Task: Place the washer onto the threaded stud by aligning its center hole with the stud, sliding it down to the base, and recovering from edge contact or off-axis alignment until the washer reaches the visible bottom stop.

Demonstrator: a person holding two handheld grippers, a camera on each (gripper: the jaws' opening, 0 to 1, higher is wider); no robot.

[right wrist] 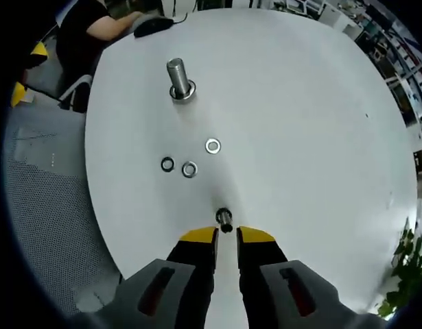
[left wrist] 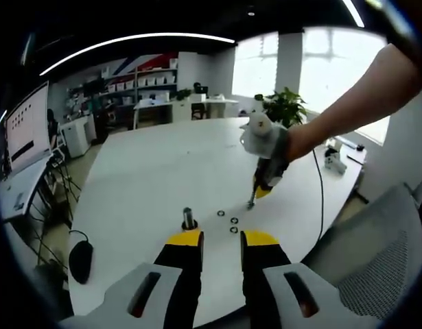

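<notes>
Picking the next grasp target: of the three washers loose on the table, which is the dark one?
In the right gripper view it is the black washer, leftmost of the three loose ones. The two silver washers sit to its right, both bright metal. All three lie flat on the white table.

Left gripper [left wrist: 221, 240] and right gripper [right wrist: 226, 238]: black jaws with yellow tips, grey housings with dark slots. The arm [left wrist: 355, 103] is bare, sleeveless.

Left gripper view: we look low and level across the worktop [left wrist: 162, 171], stud [left wrist: 189, 218] close ahead.
Right gripper view: we look steeply down from higher up.
Shared: stud [right wrist: 178, 79], three washers [right wrist: 189, 168].
</notes>
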